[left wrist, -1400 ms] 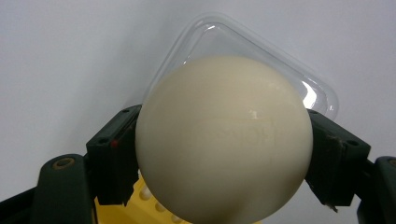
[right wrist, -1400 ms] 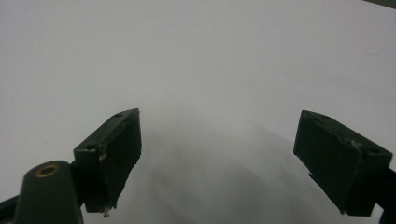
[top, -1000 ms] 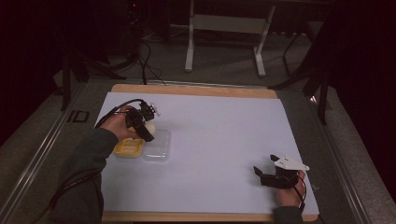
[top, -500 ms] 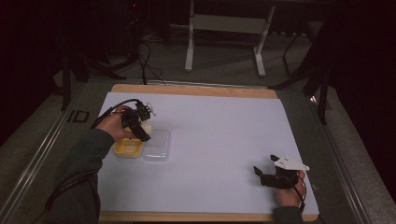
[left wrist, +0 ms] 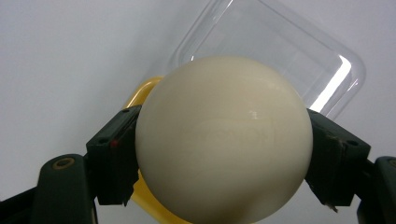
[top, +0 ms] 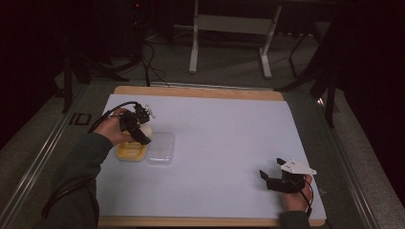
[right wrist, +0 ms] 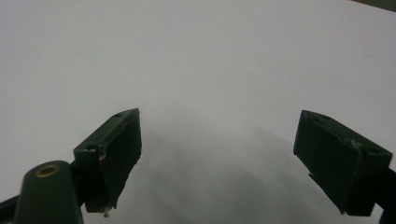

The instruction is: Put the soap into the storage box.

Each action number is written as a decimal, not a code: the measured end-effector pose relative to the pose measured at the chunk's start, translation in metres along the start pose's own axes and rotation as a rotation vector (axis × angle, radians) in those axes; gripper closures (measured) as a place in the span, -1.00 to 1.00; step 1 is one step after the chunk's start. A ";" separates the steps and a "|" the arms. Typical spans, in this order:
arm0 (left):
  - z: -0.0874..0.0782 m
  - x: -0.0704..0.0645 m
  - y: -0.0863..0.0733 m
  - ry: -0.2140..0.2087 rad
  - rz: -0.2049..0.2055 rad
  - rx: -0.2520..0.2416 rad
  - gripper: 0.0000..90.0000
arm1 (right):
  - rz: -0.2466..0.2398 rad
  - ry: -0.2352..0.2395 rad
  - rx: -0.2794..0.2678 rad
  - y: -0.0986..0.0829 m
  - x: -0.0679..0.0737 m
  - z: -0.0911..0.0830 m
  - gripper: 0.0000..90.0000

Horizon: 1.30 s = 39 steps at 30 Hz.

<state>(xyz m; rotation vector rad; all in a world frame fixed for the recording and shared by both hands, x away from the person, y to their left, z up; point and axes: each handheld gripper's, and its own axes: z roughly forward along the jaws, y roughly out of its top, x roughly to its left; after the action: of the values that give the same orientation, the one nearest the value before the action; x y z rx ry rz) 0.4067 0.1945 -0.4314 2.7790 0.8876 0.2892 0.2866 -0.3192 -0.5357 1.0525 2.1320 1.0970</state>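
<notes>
A cream egg-shaped ball point(left wrist: 224, 140) sits squeezed between the two black jaws of my left gripper point(left wrist: 224, 158), which is shut on it. In the high view that gripper point(top: 141, 131) holds the ball point(top: 146, 130) above a yellow container point(top: 129, 151) at the table's left. A clear plastic lid point(top: 161, 148) lies flat just right of the container; the lid point(left wrist: 289, 51) and the container point(left wrist: 140, 100) lie below the ball in the left gripper view. My right gripper point(top: 271, 177) rests near the front right, open, with nothing between its jaws point(right wrist: 219, 158).
A white sheet point(top: 229, 143) covers the wooden table, whose edge point(top: 200, 92) shows at the back. Metal stand legs point(top: 229, 43) and cables lie on the floor beyond the table.
The left gripper with the ball has shifted slightly toward the yellow container. The right gripper has stayed where it was.
</notes>
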 end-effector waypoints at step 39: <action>0.034 0.014 -0.036 -0.005 -0.077 0.075 -0.49 | 0.000 -0.005 -0.005 0.000 0.000 -0.001 -0.66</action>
<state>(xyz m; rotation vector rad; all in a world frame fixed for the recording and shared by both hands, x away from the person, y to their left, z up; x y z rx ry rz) 0.4068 0.2268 -0.4718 2.8036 1.0216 0.2408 0.2858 -0.3193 -0.5355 1.0516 2.1248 1.0979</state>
